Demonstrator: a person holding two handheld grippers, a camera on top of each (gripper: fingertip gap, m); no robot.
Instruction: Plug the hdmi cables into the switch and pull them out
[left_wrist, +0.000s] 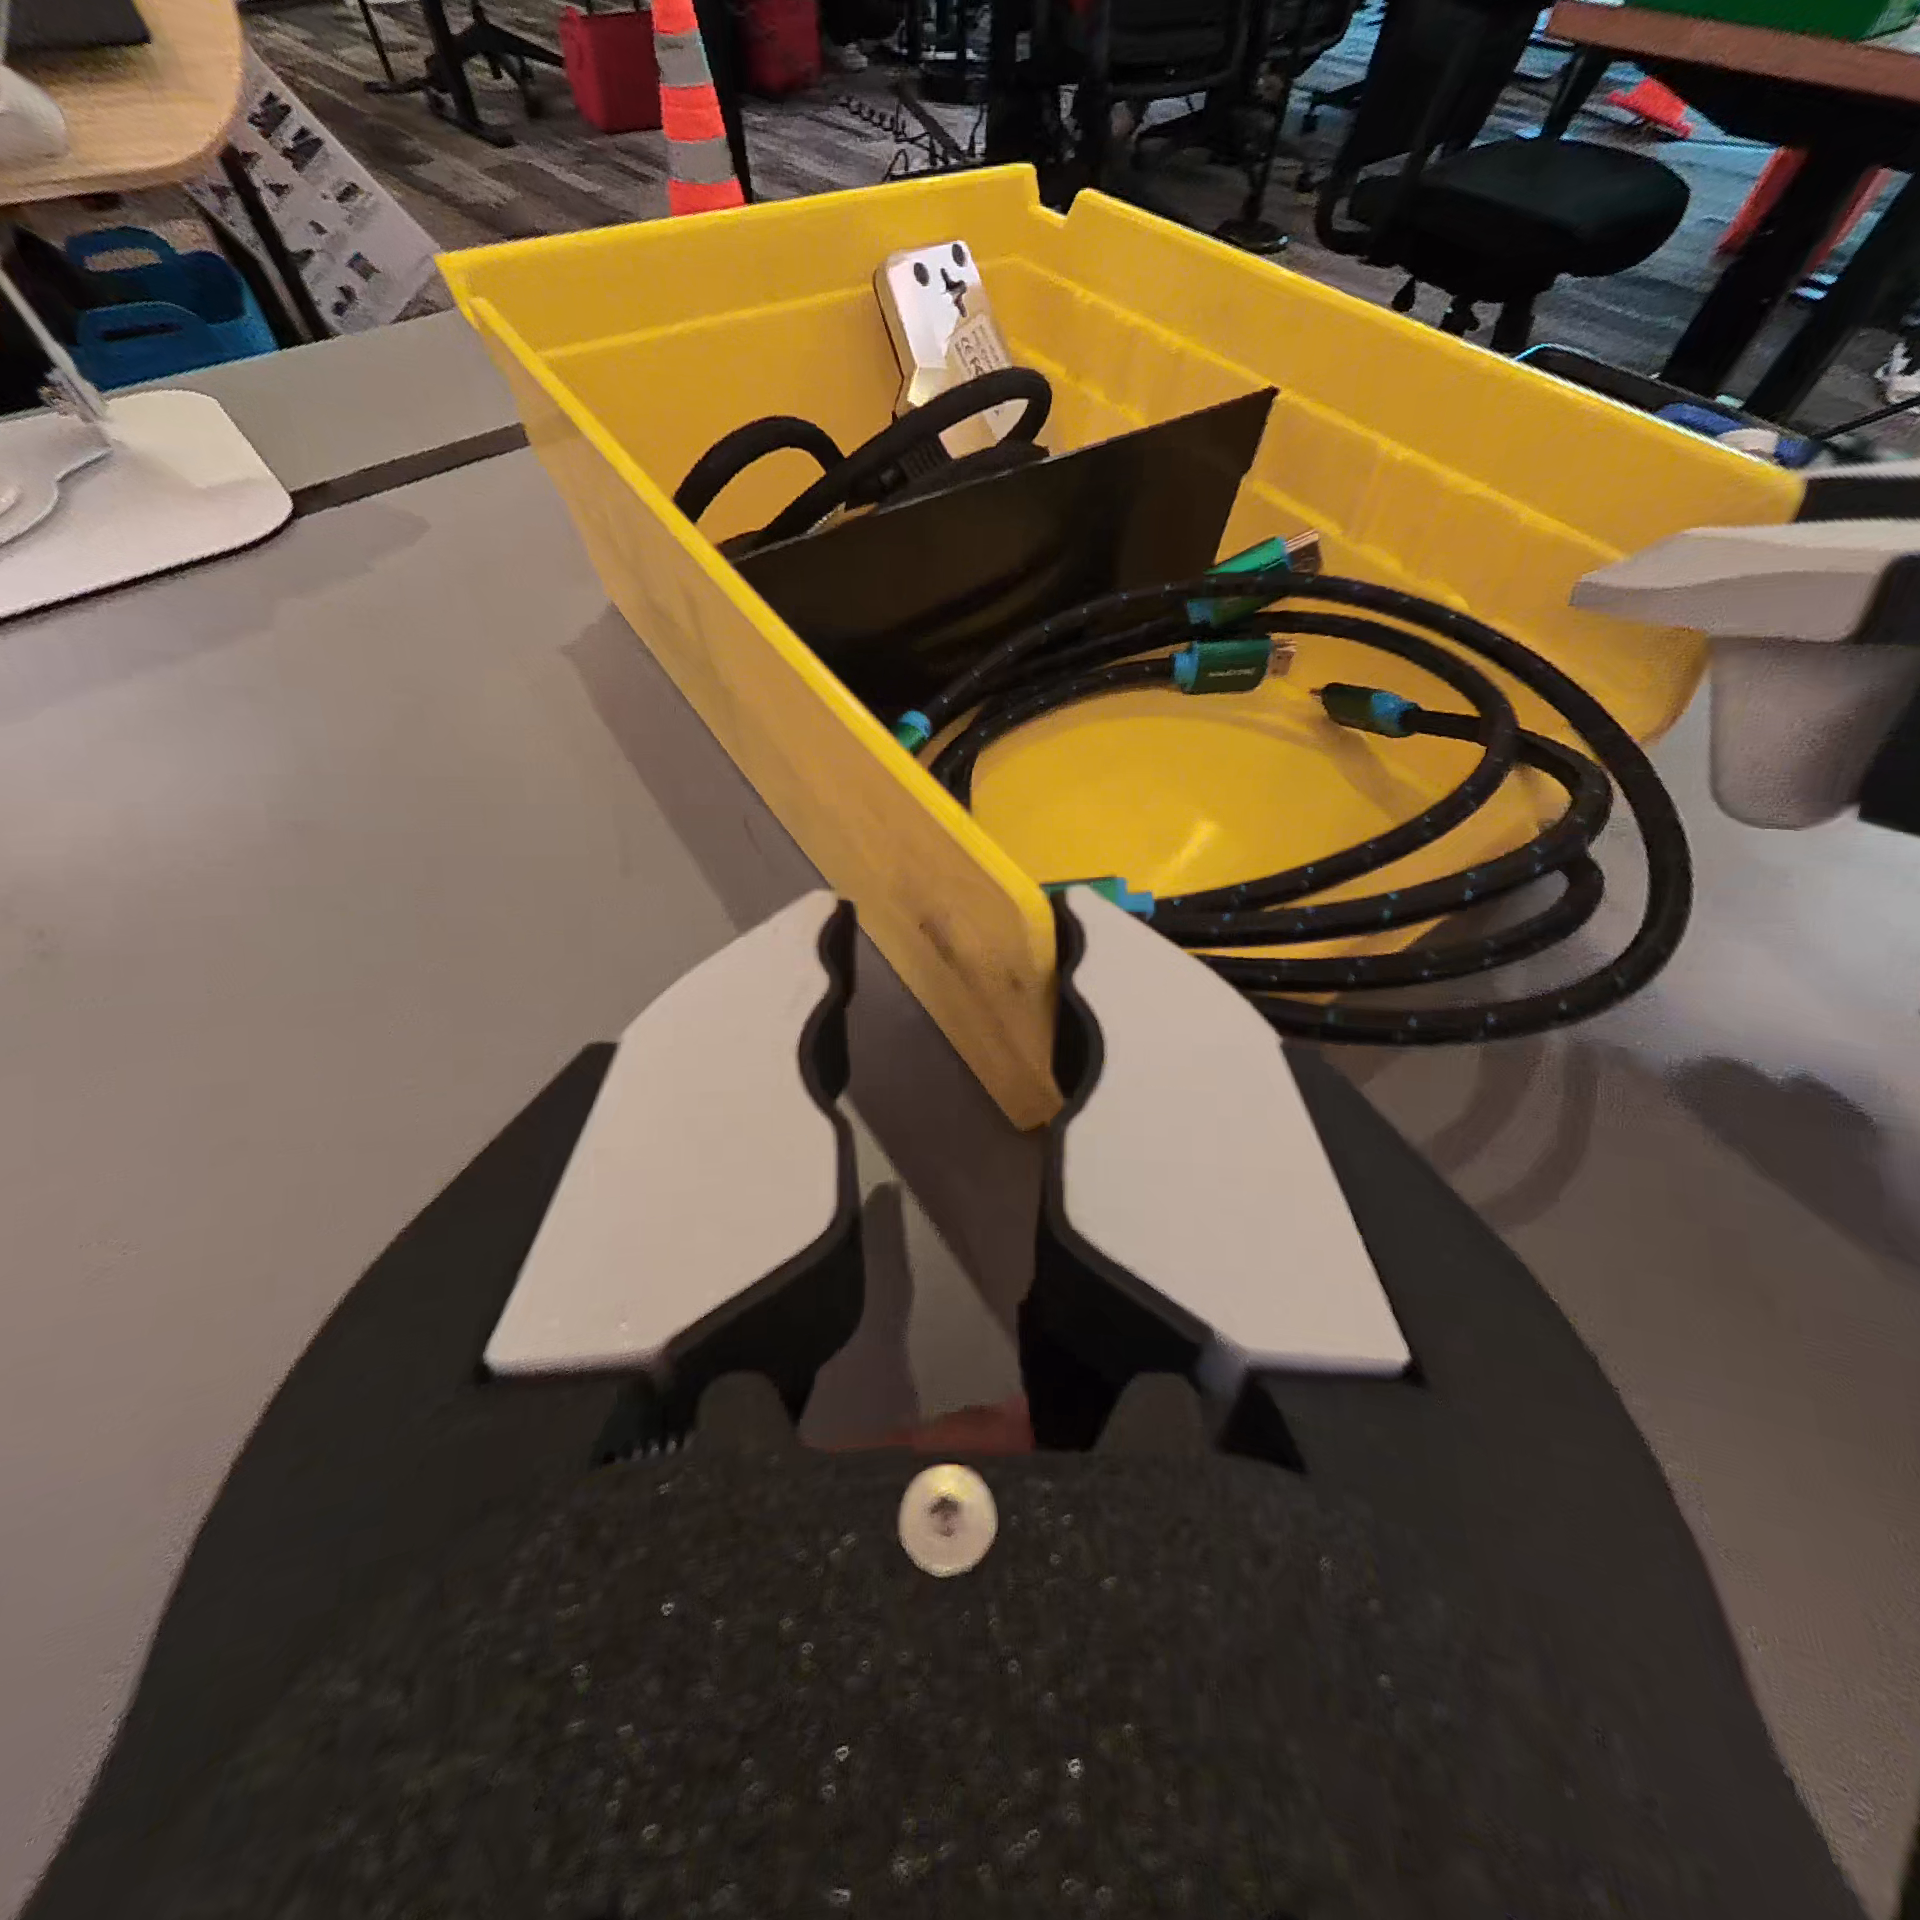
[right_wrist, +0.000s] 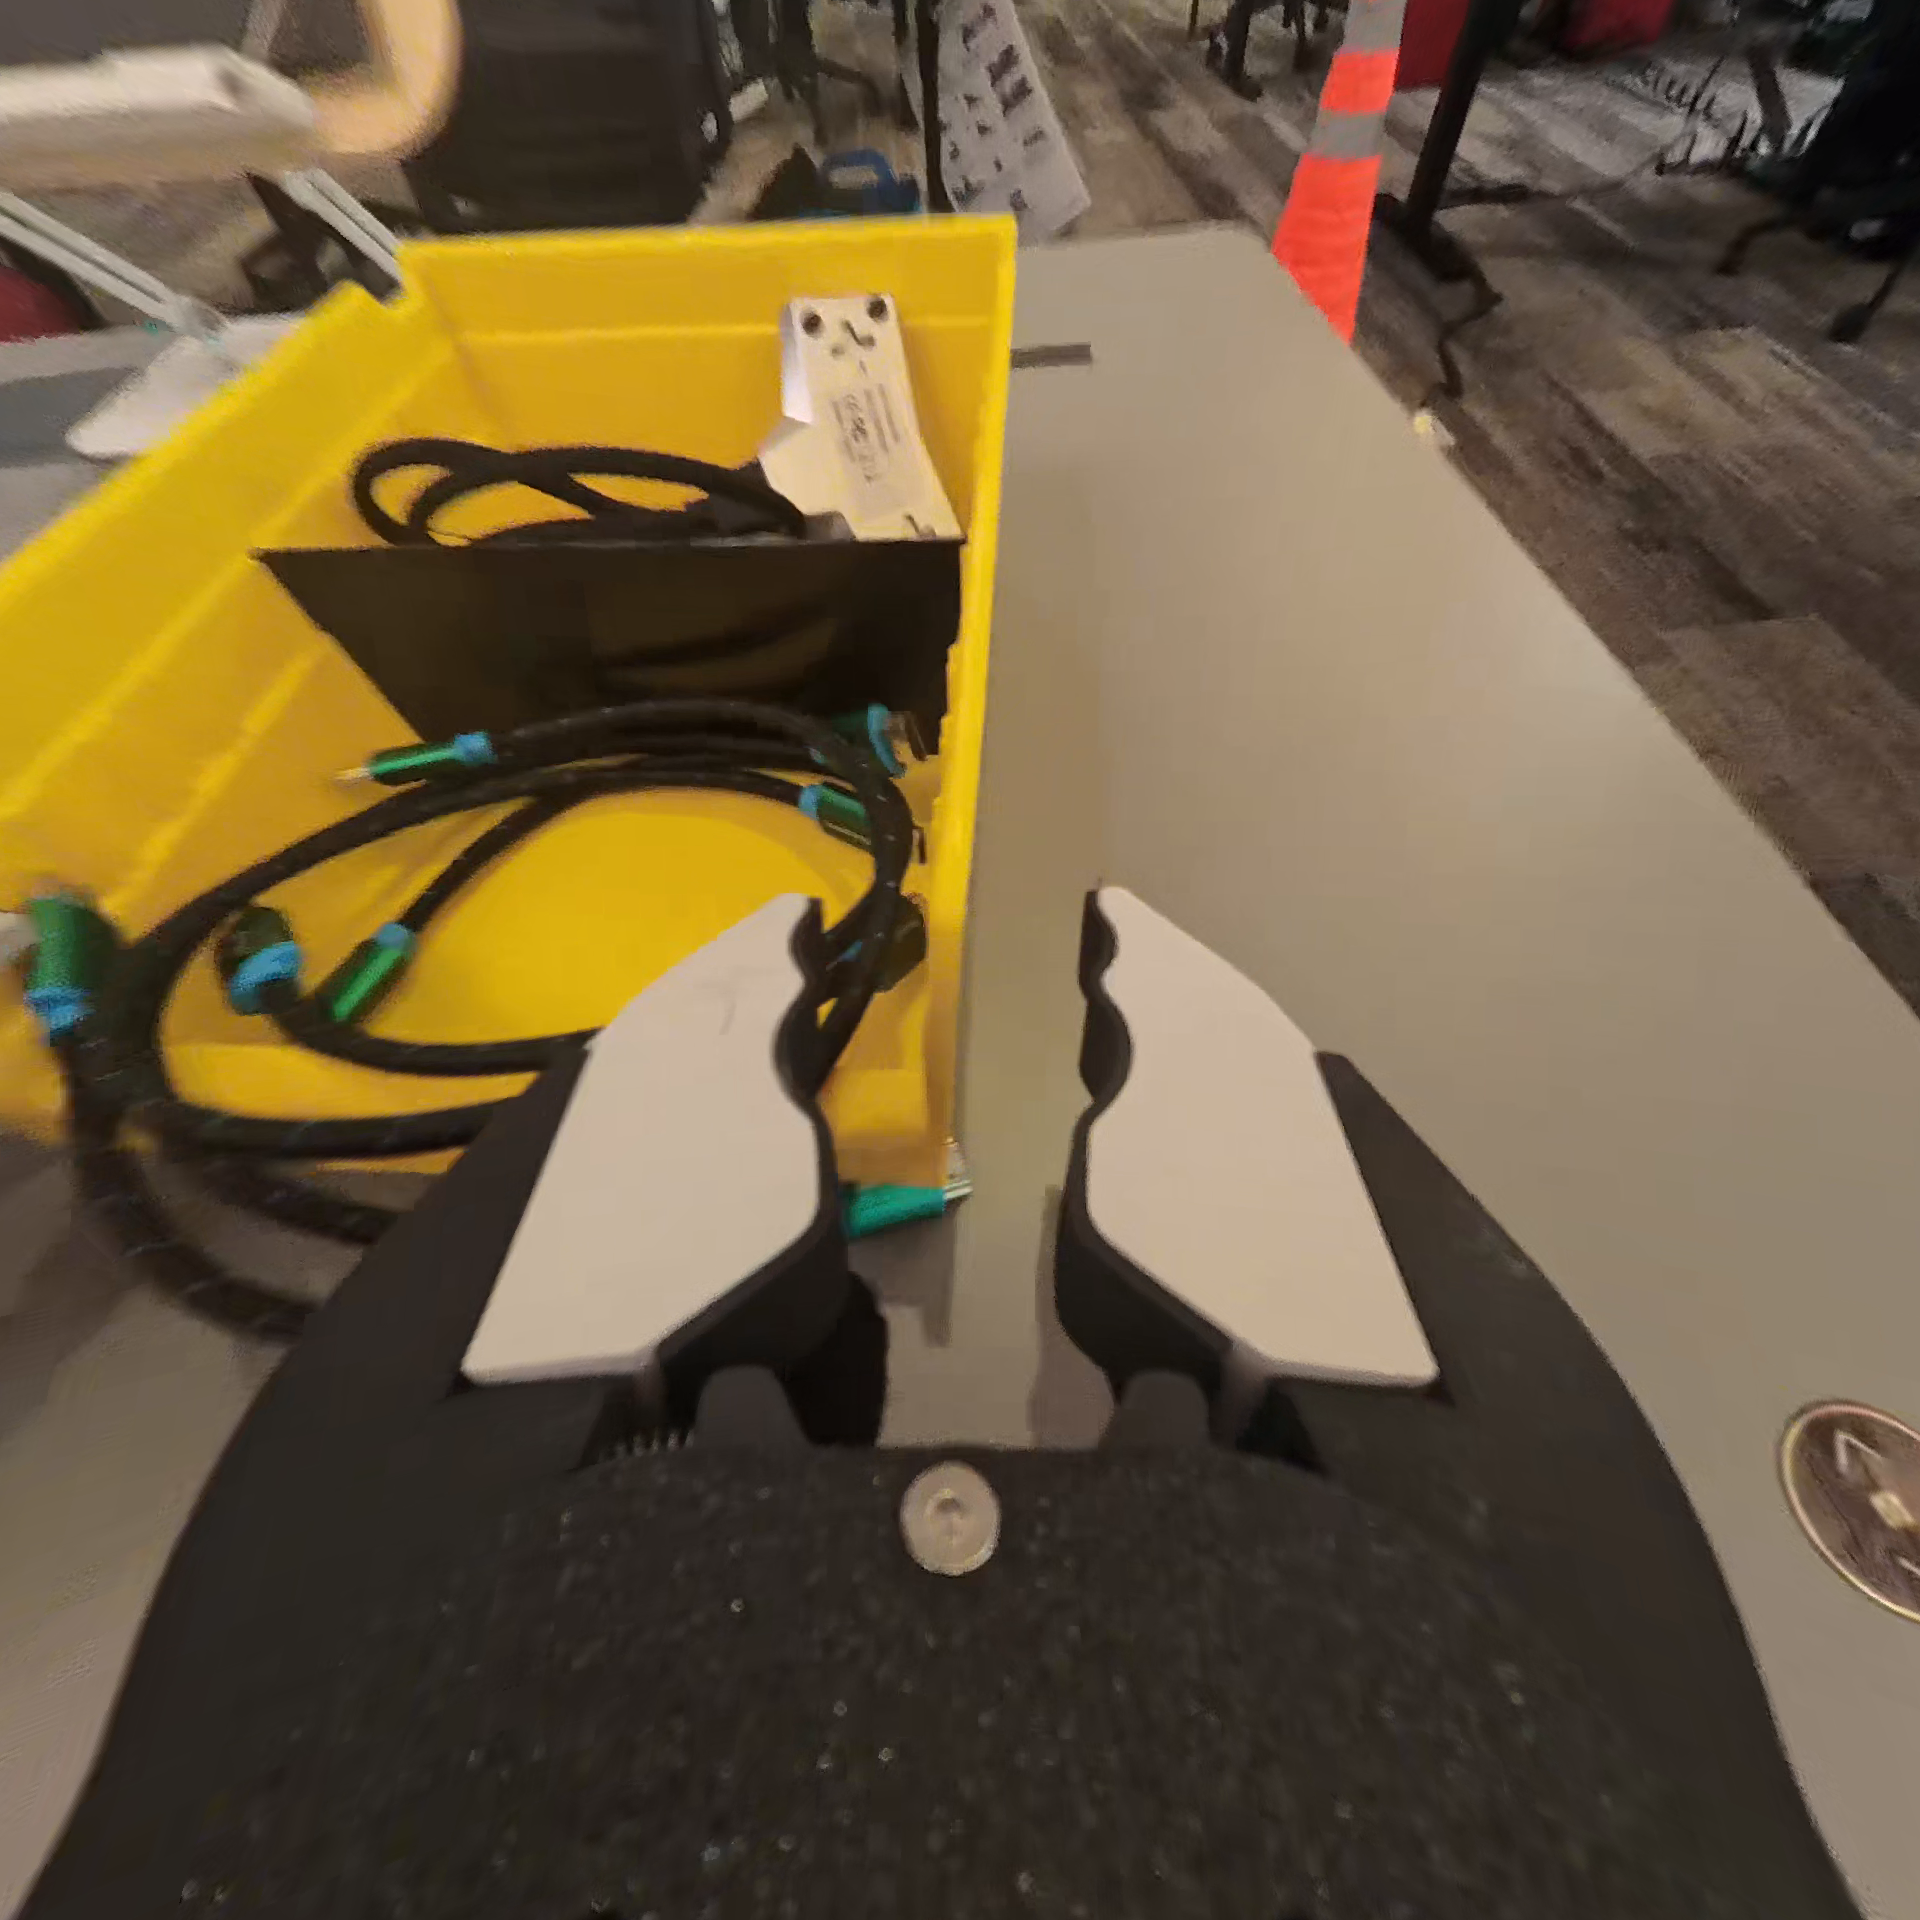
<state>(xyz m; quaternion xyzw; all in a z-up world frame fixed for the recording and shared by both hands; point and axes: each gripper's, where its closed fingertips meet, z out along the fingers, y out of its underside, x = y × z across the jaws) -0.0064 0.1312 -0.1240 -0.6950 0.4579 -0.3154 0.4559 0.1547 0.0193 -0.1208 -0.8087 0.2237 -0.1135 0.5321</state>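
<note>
A yellow bin (left_wrist: 1455, 468) stands on a grey table (left_wrist: 312, 831), split by a black divider (left_wrist: 1039, 520). The silver switch (left_wrist: 940, 312) leans in the far compartment among black cables. Braided HDMI cables (left_wrist: 1455, 748) with green and blue plugs lie coiled in the near compartment and spill over its low front. My left gripper (left_wrist: 951, 914) is open, its fingers on either side of the near end of the bin's left wall. My right gripper (right_wrist: 951, 914) is open and empty at the bin's (right_wrist: 208, 499) right wall, its left finger above the cables (right_wrist: 623, 758). The switch (right_wrist: 852, 416) also shows there.
A white stand base (left_wrist: 125, 488) sits on the table to the left. An orange cone (right_wrist: 1340, 156) stands on the floor beyond the table's far edge. A round metal disc (right_wrist: 1860, 1507) is set in the table at the right. Chairs and desks stand behind.
</note>
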